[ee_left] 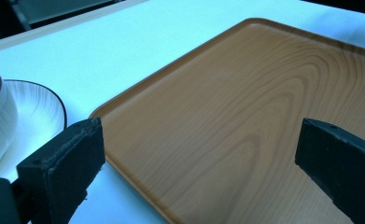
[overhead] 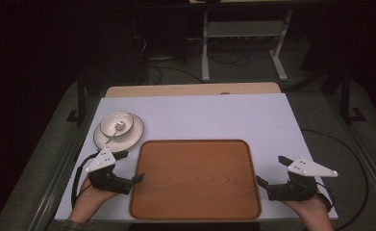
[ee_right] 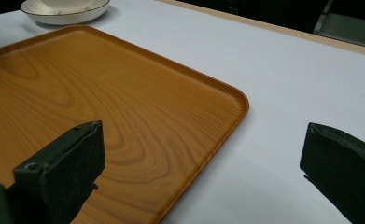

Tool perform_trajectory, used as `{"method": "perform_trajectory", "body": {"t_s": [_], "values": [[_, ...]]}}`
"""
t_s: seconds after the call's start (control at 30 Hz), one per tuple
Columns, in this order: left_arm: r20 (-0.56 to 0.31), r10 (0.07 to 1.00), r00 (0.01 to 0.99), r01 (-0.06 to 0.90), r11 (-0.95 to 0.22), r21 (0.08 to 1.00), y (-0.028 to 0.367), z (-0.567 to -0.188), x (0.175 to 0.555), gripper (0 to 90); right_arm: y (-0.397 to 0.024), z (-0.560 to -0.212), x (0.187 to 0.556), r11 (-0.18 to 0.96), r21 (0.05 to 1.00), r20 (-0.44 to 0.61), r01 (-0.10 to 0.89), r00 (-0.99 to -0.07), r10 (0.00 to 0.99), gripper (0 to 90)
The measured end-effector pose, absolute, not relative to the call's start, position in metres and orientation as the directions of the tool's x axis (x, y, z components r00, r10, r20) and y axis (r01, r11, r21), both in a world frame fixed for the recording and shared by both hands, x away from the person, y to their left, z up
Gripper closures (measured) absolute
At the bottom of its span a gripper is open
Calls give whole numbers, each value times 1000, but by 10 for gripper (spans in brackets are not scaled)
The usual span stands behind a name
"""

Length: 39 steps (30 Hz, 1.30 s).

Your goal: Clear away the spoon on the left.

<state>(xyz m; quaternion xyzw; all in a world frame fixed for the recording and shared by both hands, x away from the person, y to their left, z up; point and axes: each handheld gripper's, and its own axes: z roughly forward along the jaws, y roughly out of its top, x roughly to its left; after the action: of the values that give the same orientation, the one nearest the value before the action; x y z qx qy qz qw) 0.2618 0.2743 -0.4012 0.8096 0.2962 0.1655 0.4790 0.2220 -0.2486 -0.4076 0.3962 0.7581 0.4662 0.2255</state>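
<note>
Two grippers are poised at the near edge of the bench, one at each side of a wooden tray. The tray [overhead: 195, 180] lies flat on the white bench [overhead: 200, 115], its near rim close to the bench's near edge, and its surface is bare wood grain.

On the person's left, the left gripper [overhead: 128, 169] sits just off the tray's left rim, jaws pointing inward toward it. Its jaws stand wide apart with nothing between them, and in the left gripper view [ee_left: 196, 154] one jaw hangs over the white bench while the other hangs over the tray, so they straddle the rim. The left hand [overhead: 87, 199] grips it from below.

Over on the right, the right gripper [overhead: 272, 171] mirrors it beside the tray's right rim, held by the right hand [overhead: 313, 207]. Its jaws are also spread wide and empty; the right gripper view [ee_right: 201, 161] has one jaw above the tray's wood and the other above bare bench, with the tray's rounded far right corner between them.

Toward the far left corner of the bench sits a white plate [overhead: 135, 137] with a dark-rimmed bowl [overhead: 111, 120] on it and a spoon [overhead: 116, 131] resting in the bowl, handle leaning toward the near side. That stack is just beyond the left gripper, apart from the tray.
</note>
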Motion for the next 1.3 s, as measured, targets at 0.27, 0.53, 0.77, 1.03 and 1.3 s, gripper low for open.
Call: {"method": "perform_trajectory", "body": {"t_s": [0.27, 0.53, 0.77, 1.03, 1.3], "values": [[-30, 638, 770, 331, -358, 873, 275, -400, 264, 9, -250, -410, 224, 251, 883, 32, 396, -585, 810, 0], [-44, 644, 763, 326, -325, 888, 280, -394, 272, 151, -248, -413, 224, 251, 882, 35, 398, -587, 809, 0], [-49, 649, 759, 331, -320, 888, 282, -391, 280, 282, -249, -414, 225, 241, 881, 44, 406, -580, 813, 0], [-43, 674, 738, 345, -321, 882, 285, -388, 296, 549, -250, -415, 224, 237, 883, 46, 405, -579, 814, 0], [-34, 714, 700, 367, -319, 874, 291, -391, 306, 785, -252, -414, 221, 237, 886, 43, 399, -579, 814, 0]]}}
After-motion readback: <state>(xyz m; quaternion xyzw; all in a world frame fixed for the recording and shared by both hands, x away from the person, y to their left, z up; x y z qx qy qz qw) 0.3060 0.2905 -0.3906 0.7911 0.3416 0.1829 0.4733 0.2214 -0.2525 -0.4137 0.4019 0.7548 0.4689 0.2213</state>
